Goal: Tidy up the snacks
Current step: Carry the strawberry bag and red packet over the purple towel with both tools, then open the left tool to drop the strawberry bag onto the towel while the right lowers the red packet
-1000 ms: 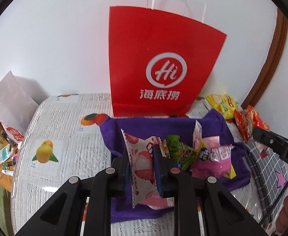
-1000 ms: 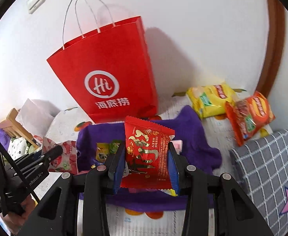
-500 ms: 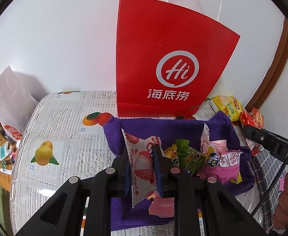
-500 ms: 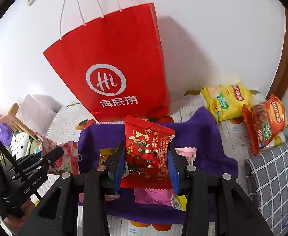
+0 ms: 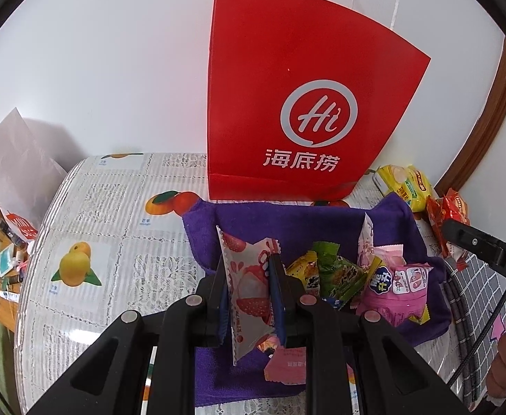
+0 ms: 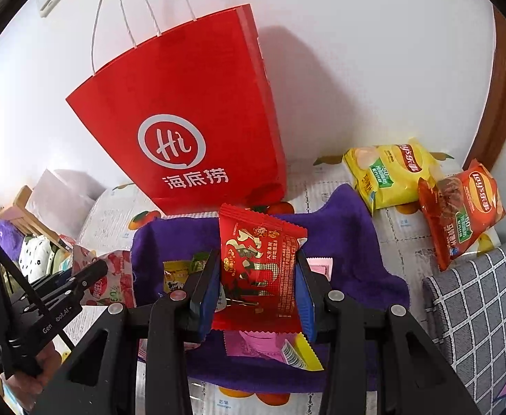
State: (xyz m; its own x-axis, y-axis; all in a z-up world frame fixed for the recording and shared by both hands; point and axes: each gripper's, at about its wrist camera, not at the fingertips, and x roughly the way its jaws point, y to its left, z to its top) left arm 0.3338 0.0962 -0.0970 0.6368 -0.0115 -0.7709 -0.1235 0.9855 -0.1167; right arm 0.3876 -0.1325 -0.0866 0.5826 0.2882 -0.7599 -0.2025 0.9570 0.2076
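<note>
Each tong grips one packet above the purple towel (image 5: 322,221): the left gripper (image 5: 249,290) a strawberry-print packet (image 5: 249,287), the right gripper (image 6: 258,287) a red packet (image 6: 258,259). Neither has reached the red paper bag (image 6: 197,121) at the table's back edge. Judging by the packets left on the towel and two chip bags (image 6: 425,180) near the right edge, sorting is far from finished.

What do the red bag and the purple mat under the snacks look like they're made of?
Red bag: looks like matte paper, with crisp folded creases, a stiff flat face and twisted white cord handles. Purple mat: seems to be a soft fuzzy cloth, likely towel or fleece; its surface is nappy and its edges slump and wrinkle.
</note>
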